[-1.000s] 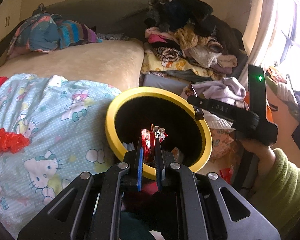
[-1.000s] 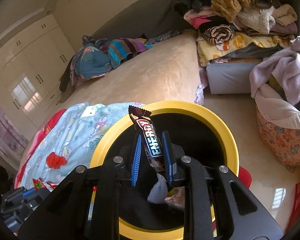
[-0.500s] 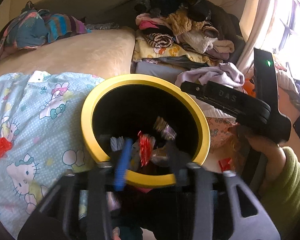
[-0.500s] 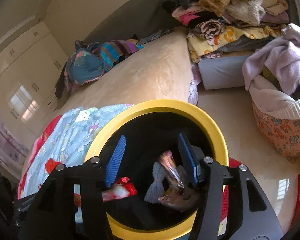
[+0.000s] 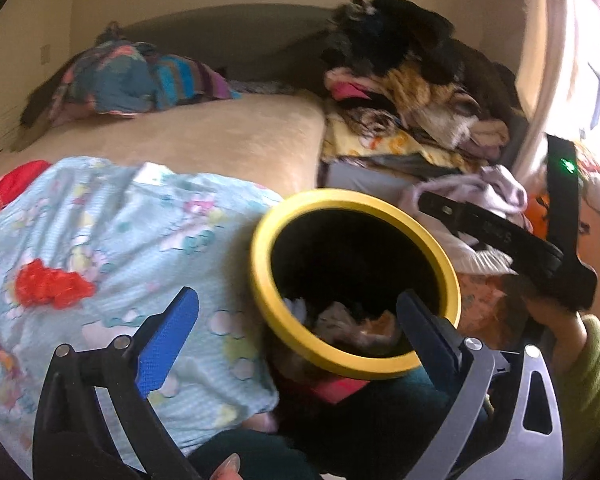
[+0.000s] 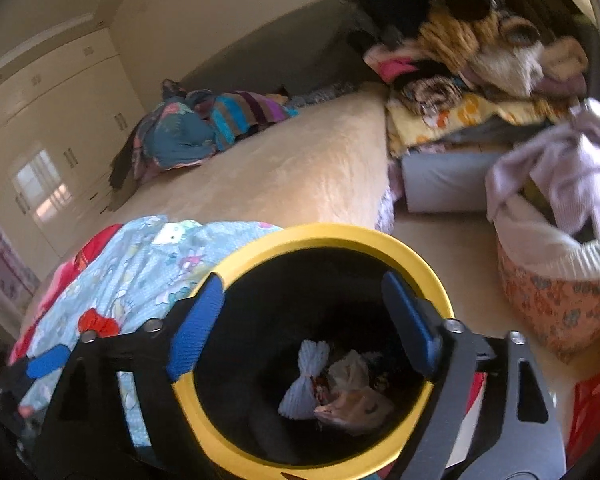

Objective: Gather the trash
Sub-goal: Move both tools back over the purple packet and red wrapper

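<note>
Both grippers hang over the yellow-rimmed bin (image 6: 436, 280), which fills the lower middle of the right wrist view and sits centre-right in the left one. The right gripper (image 6: 304, 320) has its jaws spreading apart with nothing between them; beyond its blue pads, at the bottom of the bin, lie a pale bow-shaped scrap (image 6: 306, 380) and some crumpled wrappers (image 6: 352, 396). The left gripper (image 5: 296, 320) is likewise opening and empty, one pad over the blue cartoon-print blanket (image 5: 120, 240), the other over the bin's near rim

What looks left to collect is a crinkled red piece (image 5: 50, 286) lying on that blanket, at middle left of the left wrist view; a small bright scrap (image 5: 0, 354) shows near the left edge too, too blurred to name. I'd guess the red piece is thin foil or plastic: nearly weightless, soft, not fragile, and apt to slide on slick film. Pinching across a bunched ridge in its middle should hold better than a flat edge, and the soft bedding may get caught up with it

A green sleeve (image 5: 592, 384) shows at lower right
</note>
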Motion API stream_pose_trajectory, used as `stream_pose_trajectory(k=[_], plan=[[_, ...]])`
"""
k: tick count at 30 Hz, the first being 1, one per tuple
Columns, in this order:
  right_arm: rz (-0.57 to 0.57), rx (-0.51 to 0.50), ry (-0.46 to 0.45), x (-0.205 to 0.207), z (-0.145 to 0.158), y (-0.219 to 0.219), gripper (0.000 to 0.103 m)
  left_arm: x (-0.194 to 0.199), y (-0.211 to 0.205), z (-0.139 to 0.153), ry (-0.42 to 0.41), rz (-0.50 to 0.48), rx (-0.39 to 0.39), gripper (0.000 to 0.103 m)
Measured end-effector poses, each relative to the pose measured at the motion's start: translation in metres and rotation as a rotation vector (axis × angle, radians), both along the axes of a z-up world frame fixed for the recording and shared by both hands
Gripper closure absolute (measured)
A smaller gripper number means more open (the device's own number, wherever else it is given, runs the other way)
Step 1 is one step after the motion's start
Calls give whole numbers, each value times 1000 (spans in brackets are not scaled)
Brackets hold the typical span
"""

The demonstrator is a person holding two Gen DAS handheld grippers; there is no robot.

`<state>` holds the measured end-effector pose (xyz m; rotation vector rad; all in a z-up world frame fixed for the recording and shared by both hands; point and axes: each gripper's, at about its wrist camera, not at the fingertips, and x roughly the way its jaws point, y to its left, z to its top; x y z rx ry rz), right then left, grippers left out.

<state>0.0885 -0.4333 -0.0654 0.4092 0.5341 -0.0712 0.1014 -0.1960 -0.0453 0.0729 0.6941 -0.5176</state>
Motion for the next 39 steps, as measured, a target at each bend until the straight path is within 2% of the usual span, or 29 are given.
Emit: stream_pose_trajectory(k=[8, 20, 27, 39], plan=[[86, -68, -71, -6, 21, 35, 20, 3, 39, 14, -30, 118, -62, 6], [215, -117, -80, -4, 34, 89, 19, -1, 95, 25, -80, 274, -92, 6], [282, -139, -69, -1, 36, 119, 19, -1, 135, 27, -100, 381, -116, 6], [436, -174, -17, 20, 31, 181, 19, 5, 217, 11, -67, 589, -147, 6]])
